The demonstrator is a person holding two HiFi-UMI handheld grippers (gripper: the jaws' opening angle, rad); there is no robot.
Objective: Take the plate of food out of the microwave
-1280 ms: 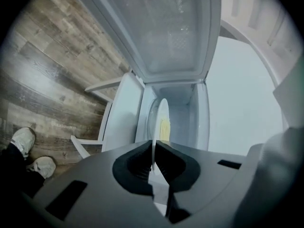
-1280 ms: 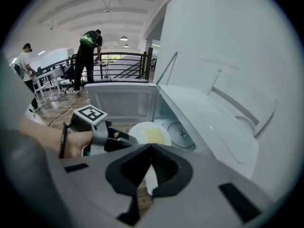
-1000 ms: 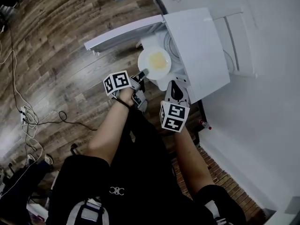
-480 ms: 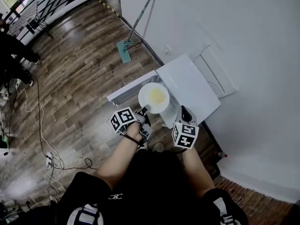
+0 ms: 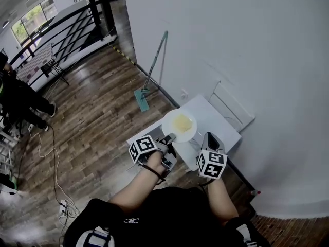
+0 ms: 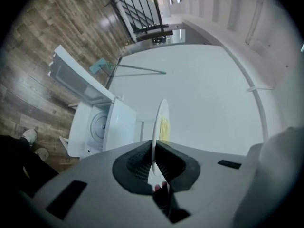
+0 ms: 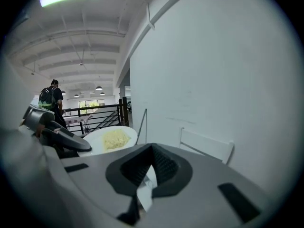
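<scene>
A white plate [image 5: 179, 123] with a yellow heap of food [image 5: 182, 121] hangs in the air over the front edge of the white microwave [image 5: 216, 125]. My left gripper [image 5: 168, 137] is shut on the plate's near rim. In the left gripper view the plate [image 6: 161, 122] stands edge-on between the jaws of the left gripper [image 6: 154, 163]. The microwave [image 6: 97, 127] lies below with its door [image 6: 76, 80] swung open. My right gripper [image 5: 209, 138] is beside the plate, shut and apart from it. In the right gripper view the plate [image 7: 113, 139] lies to the left of the right gripper [image 7: 151, 165].
A mop [image 5: 149, 84] leans on the white wall behind the microwave. A white frame [image 5: 234, 109] stands against the wall beside it. Cables [image 5: 51, 163] trail over the wooden floor at the left. A person [image 5: 20, 104] stands far left near a black railing [image 5: 77, 24].
The plate, held in my left gripper, has come away from the microwave's opening and risen above its top. The head view has lifted and takes in much more of the room.
</scene>
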